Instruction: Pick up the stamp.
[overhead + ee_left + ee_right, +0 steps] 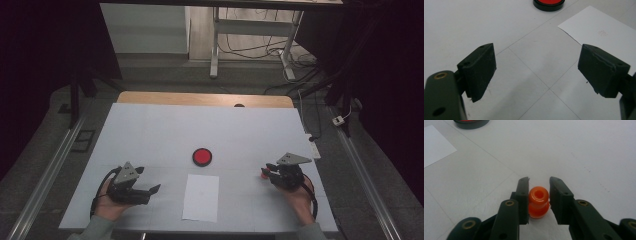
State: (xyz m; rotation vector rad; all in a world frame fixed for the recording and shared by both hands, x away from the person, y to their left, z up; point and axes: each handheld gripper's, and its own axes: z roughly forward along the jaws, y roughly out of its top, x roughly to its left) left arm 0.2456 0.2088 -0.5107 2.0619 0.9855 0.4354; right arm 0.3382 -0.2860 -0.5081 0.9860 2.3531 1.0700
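High view first, from left to right: the left gripper (150, 190) rests near the table's near-left edge, held in the person's left hand (107, 202), its jaws spread wide with nothing between them. In the left gripper view those two black pads (480, 70) stand far apart over bare table surface.

Just right of it lies a white rectangular sheet of paper (201, 197), flat, its long side running away from the person. Beyond the sheet's far edge sits a round red disc with a black rim (202, 157).

Further right, well apart from the paper, the right gripper (266, 171) is closed on a small glossy orange plastic spool-shaped piece (538, 205). Right gripper view shows the piece standing upright on the white table covering (586, 152), its long axis vertical, the hole in its top facing up, a pad pressed against each side. Nothing lies between it and the disc.
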